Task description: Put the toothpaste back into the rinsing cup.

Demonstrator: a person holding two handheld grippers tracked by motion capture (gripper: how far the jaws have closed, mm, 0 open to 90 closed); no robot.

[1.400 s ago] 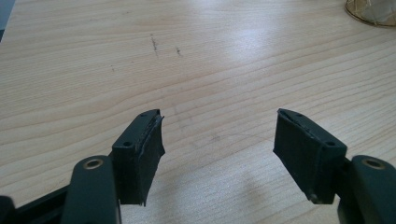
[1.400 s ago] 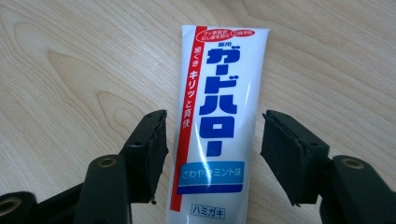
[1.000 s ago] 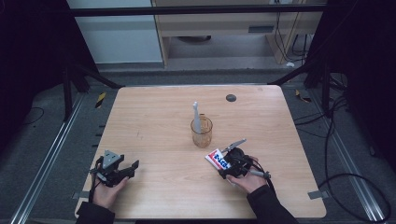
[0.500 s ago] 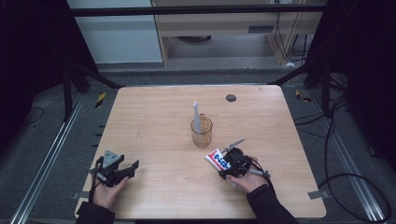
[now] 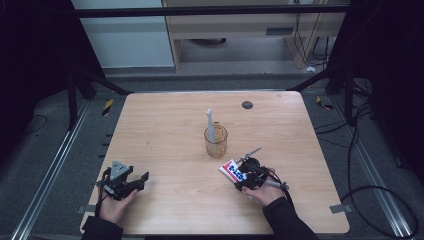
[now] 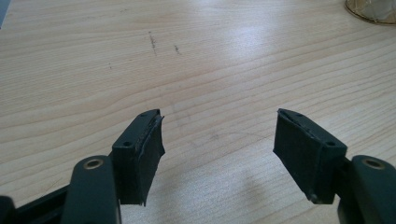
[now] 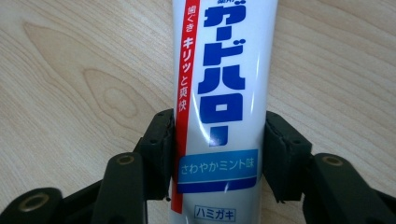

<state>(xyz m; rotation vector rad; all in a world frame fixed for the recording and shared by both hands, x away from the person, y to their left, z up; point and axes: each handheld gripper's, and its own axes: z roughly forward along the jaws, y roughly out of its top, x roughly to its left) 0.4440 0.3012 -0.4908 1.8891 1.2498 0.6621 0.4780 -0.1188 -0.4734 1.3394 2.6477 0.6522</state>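
A white toothpaste tube with blue and red print lies flat on the wooden table, right of centre near the front. My right gripper is shut on its lower part, one jaw pressed against each side of the tube; the gripper rests low over the wood. My left gripper sits at the front left with its jaws wide open and nothing between them, just above bare wood. An amber glass cup holding a white toothbrush stands at the table's middle.
A small dark round disc lies near the far edge. The glass's base shows at the top right of the left gripper view. Dark frame posts and cables surround the table on the floor.
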